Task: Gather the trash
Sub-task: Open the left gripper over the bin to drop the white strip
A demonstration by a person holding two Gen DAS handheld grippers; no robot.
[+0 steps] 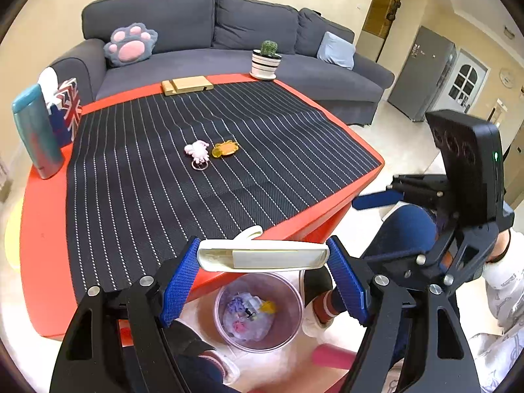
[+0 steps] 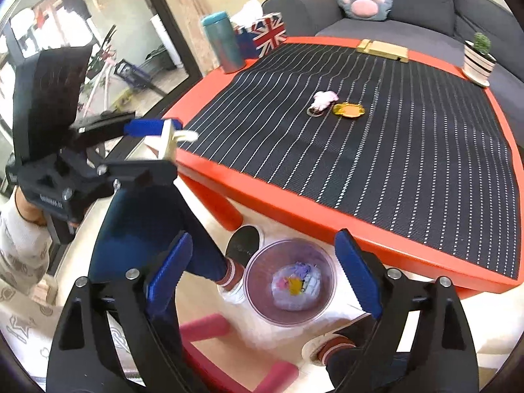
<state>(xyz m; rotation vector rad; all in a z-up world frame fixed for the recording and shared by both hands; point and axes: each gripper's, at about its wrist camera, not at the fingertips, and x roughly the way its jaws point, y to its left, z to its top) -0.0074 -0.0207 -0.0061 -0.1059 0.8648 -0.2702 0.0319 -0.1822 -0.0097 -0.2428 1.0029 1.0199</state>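
Note:
My left gripper is shut on a flat white plastic piece, held crosswise between its blue pads at the near edge of the red table. It hangs above a clear trash bin on the floor, which holds several scraps. In the right wrist view the same white piece shows at the left, in the left gripper. My right gripper is open with nothing between its fingers, straddling the bin from above. A pink keyring toy and a yellow item lie mid-table on the striped mat.
A teal bottle, a flag-print tissue box, a wooden stand and a potted cactus stand along the table's far sides. A dark sofa lies beyond. A person's feet and pink bars flank the bin.

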